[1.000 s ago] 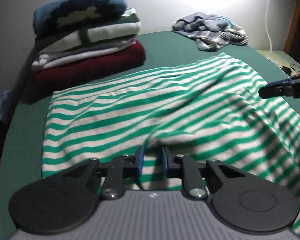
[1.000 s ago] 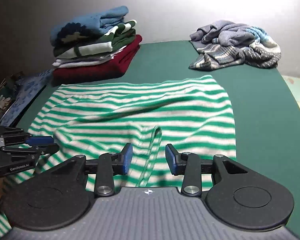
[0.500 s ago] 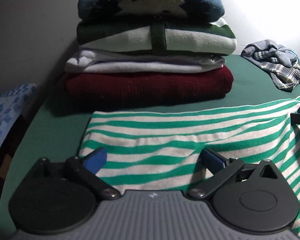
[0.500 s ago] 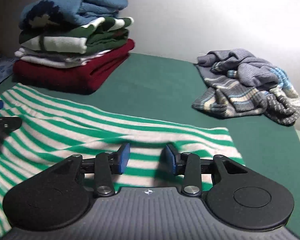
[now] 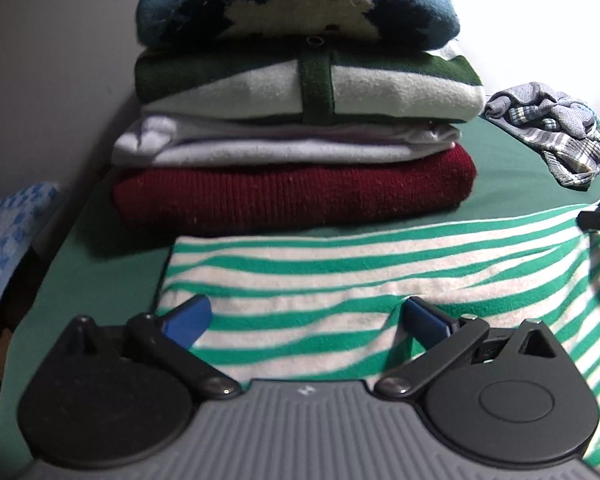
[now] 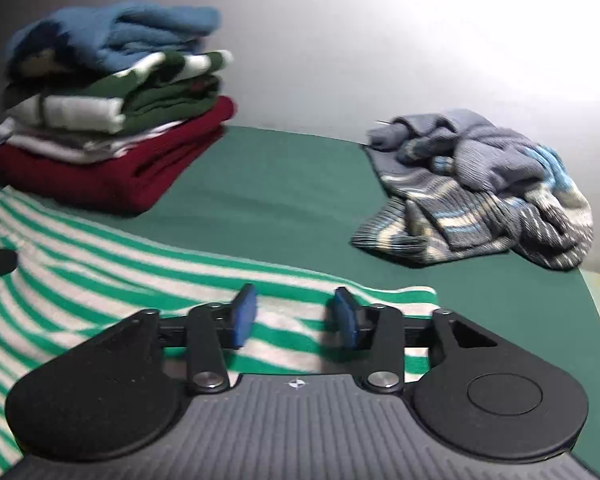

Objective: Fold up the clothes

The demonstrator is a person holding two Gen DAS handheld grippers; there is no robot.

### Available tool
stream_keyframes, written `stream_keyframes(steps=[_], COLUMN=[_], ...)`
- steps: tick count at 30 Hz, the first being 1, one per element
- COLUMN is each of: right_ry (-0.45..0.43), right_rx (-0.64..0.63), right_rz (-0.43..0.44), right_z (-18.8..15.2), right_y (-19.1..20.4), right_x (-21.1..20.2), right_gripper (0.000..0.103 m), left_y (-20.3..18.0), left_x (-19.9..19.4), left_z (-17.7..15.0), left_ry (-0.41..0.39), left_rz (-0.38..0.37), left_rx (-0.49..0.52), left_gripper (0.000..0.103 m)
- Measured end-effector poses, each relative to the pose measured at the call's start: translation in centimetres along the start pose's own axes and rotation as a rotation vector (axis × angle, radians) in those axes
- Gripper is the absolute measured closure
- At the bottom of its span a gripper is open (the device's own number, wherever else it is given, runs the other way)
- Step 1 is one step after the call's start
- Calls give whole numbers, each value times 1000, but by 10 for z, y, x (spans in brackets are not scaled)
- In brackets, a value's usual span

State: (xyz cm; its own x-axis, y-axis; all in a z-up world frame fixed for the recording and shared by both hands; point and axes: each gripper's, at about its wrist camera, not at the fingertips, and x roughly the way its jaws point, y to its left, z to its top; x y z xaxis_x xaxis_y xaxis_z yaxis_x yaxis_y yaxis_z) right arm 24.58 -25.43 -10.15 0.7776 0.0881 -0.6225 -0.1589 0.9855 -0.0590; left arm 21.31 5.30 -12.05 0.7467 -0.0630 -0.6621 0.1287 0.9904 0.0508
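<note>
1. I see the striped shirt [image 5: 340,280] lying on the green tabletop [image 6: 284,184], its far folded edge just in front of the stack [image 5: 296,120] of folded clothes.
2. My left hand-held gripper [image 5: 306,320] has its jaws spread wide over the shirt's left end; the blue pads [image 5: 188,318] press on nothing.
3. My right hand-held gripper [image 6: 296,316] sits over the shirt's right corner. Its jaws are opening, with striped cloth showing between the pads but not pinched.
4. The stack holds, bottom to top: red, white, green-and-white, blue.
5. A crumpled grey pile [image 6: 480,192] lies well apart at the tabletop's far right.
</note>
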Motion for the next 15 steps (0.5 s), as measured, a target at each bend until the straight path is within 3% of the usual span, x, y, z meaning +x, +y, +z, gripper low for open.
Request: stream_keyframes(steps=[1, 2, 4, 7, 9, 11, 12, 13, 15], right_ry=[10, 8, 15, 56, -1, -50, -35, -11, -16], right_rx=[47, 83, 95, -54, -184, -189, -124, -50, 59], right_rz=[-37, -9, 187, 336, 237, 114, 70, 58, 149], right_z=[3, 6, 5, -2, -5, -3, 1, 5, 5], right_y=[-5, -8, -2, 31, 46, 43, 36, 28, 17], right_x=[1, -4, -16, -19, -15, -5, 0, 1, -17], right_gripper=[57, 64, 65, 65, 73, 38, 38, 49, 69], left_y=[0, 2, 6, 4, 2, 2, 2, 1, 1], left_x=[2, 3, 2, 1, 0, 1, 1, 1, 2], left_z=[2, 2, 1, -1, -1, -1, -1, -1, -1], left_ry=[-5, -8, -12, -10, -8, -6, -7, -7, -7], left_rz=[-3, -7, -14, -1, 4, 5, 6, 8, 7], left_rx=[6, 4, -17, -20, -17, -16, -16, -17, -18], left_gripper=[0, 0, 0, 0, 0, 0, 0, 0, 0])
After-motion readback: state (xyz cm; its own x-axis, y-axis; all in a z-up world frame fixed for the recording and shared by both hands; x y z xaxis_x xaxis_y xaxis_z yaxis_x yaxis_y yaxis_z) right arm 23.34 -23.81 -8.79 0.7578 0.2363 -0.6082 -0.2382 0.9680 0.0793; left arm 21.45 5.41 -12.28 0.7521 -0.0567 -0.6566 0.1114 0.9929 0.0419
